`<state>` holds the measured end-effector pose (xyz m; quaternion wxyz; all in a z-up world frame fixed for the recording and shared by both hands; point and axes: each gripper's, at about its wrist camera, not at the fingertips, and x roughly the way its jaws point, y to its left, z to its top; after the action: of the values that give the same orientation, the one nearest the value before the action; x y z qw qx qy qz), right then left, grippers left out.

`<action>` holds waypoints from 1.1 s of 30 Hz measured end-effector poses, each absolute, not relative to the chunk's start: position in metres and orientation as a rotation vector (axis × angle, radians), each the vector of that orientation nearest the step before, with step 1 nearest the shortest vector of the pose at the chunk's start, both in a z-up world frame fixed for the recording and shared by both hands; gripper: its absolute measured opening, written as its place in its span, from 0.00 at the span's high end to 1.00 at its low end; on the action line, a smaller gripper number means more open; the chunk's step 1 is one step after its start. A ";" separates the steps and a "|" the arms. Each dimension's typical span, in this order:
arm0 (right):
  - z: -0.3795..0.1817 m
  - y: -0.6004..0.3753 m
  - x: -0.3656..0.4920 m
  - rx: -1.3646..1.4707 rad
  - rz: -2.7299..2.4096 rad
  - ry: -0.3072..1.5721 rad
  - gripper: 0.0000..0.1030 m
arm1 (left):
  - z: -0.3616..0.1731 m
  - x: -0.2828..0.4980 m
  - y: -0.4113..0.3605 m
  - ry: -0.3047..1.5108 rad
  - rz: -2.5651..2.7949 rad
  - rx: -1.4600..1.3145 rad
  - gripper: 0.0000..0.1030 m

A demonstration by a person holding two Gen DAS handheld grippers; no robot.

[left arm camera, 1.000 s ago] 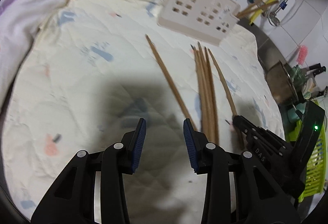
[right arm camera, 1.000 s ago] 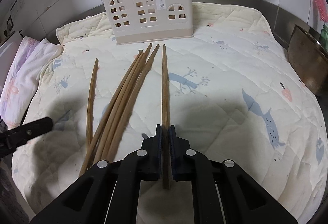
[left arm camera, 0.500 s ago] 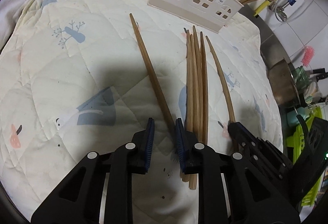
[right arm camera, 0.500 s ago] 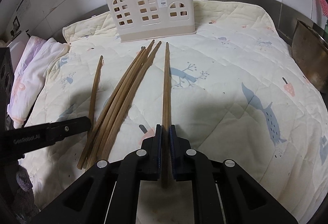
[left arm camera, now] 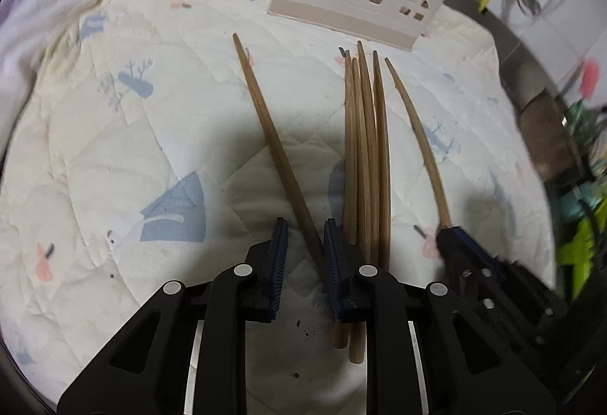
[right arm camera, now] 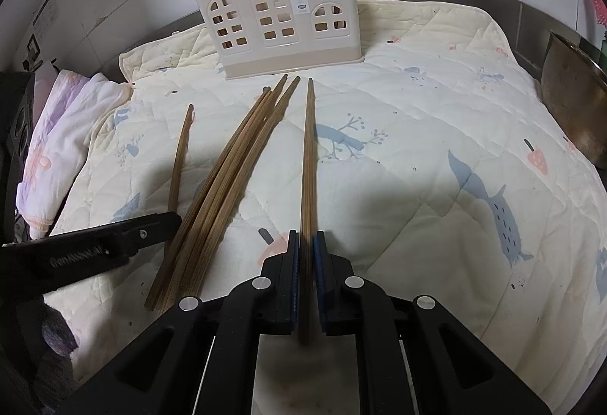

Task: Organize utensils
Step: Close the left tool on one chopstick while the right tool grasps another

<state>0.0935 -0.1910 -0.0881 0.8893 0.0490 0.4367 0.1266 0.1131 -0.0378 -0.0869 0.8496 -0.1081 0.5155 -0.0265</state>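
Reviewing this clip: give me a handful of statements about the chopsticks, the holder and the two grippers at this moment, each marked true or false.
1. The right gripper is shut on a chopstick. True.
2. The utensil holder is empty. False: chopsticks stand in its left and right compartments.
3. A bundle of chopsticks lies on the quilted mat between the two grippers. True.
4. The left gripper has lifted its chopstick clear of the mat. False: the single chopstick lies on the mat, running between the fingers.
5. The holder lies tipped over on its side. False: it stands upright at the far edge of the mat.
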 end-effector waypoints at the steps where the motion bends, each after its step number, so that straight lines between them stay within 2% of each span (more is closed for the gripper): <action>1: -0.088 -0.191 0.093 0.103 0.264 0.907 0.92 | -0.087 0.113 -0.040 1.083 -0.050 -0.209 0.82; 11: -0.087 -0.192 0.091 0.111 0.273 0.902 0.93 | -0.079 0.113 -0.034 1.077 -0.072 -0.162 0.94; 17: -0.087 -0.191 0.091 0.097 0.276 0.902 0.93 | -0.066 0.112 -0.015 1.035 -0.122 -0.148 0.94; 33: -0.089 -0.189 0.092 0.079 0.269 0.898 0.92 | -0.091 0.107 0.001 1.052 -0.189 -0.269 0.92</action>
<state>0.0916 -0.1891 -0.0887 0.8913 0.0381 0.4328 0.1294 0.1069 0.0011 -0.0907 0.8520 -0.1276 0.4998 -0.0897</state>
